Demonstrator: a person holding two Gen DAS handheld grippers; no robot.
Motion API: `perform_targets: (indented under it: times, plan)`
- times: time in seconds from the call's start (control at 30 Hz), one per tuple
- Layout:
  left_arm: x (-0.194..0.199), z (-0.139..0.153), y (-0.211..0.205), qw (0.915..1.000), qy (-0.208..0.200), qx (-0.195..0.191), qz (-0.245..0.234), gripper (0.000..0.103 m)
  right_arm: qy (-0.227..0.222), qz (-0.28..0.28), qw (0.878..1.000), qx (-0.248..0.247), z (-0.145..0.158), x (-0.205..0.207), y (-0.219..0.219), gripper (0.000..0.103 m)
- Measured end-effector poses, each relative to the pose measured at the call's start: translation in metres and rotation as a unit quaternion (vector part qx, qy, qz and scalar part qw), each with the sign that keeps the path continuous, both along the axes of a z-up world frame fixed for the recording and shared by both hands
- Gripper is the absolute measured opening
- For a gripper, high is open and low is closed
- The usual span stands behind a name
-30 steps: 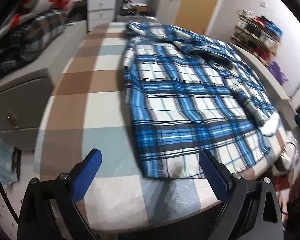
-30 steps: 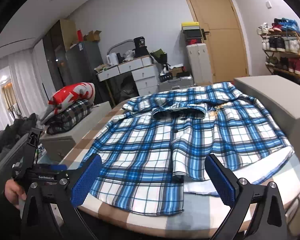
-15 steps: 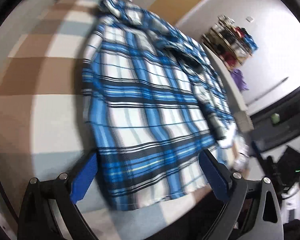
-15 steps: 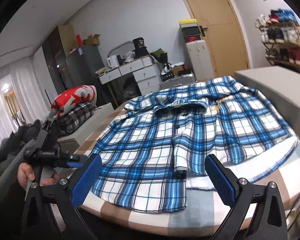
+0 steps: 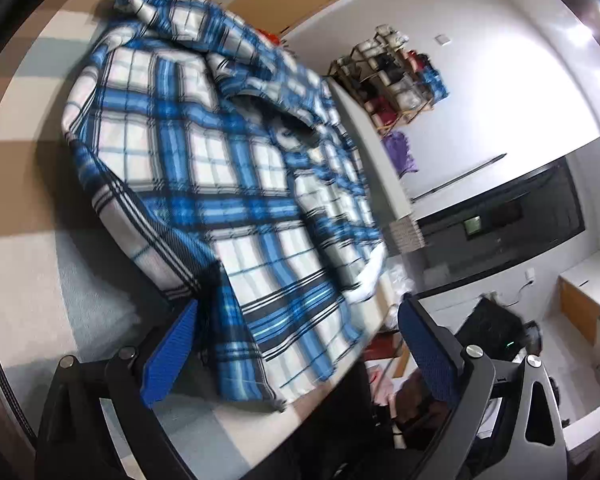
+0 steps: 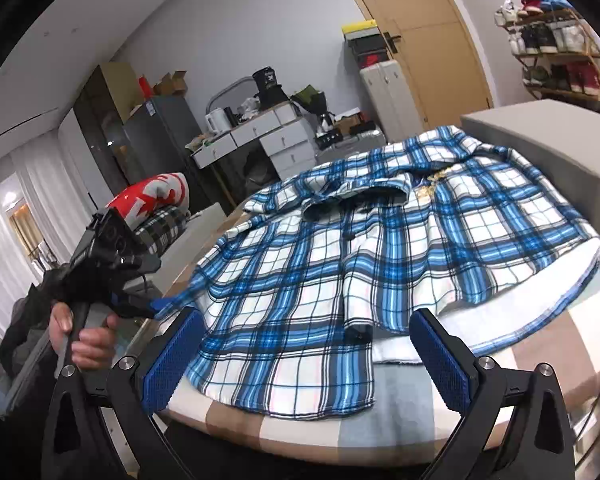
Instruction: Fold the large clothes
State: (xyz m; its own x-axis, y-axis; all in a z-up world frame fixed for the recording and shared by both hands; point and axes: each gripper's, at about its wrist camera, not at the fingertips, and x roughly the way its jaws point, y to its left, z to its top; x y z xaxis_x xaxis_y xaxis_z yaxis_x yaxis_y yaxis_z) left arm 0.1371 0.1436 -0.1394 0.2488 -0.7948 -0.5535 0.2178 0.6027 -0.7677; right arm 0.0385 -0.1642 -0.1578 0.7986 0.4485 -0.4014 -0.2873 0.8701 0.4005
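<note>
I saw the blue plaid shirt (image 6: 364, 264) lying spread on the checked bedsheet (image 6: 400, 404). My left gripper (image 5: 296, 348) had its jaws wide apart around the shirt's lower side edge, cloth bunched against one blue pad. My right gripper (image 6: 304, 356) hung above the hem, jaws open, holding nothing.
</note>
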Motion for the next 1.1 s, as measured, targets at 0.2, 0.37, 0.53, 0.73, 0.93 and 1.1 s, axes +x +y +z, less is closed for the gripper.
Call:
perform_targets:
  times: [0.2,0.37,0.53,0.73,0.93,1.1]
  plan:
    - [-0.004,-0.015,0.001,0.9989,0.019,0.04,0.016,0.095,-0.009,0.003,1.0,0.012,0.004,-0.001,-0.003,0.103]
    - [-0.008,-0.015,-0.002,0.9996,0.011,0.024,0.012,0.095,-0.014,-0.034,0.999,0.005,0.012,-0.002,-0.033,0.103]
    - [-0.01,-0.019,0.006,0.9986,-0.003,-0.002,0.052,0.081,0.0,-0.1,0.995,0.017,0.028,0.003,-0.101,0.103]
    - [-0.012,-0.027,0.006,0.9962,0.002,0.042,0.076,0.028,0.068,-0.121,0.99,0.014,0.026,0.04,-0.167,0.103]
    - [-0.013,-0.034,0.009,0.9952,0.006,0.05,0.083,0.009,0.177,-0.155,0.971,0.053,-0.014,0.08,-0.226,0.103]
    - [-0.011,-0.035,0.013,0.9958,0.013,0.052,0.075,0.004,0.257,-0.169,0.939,0.155,-0.065,0.102,-0.272,0.103]
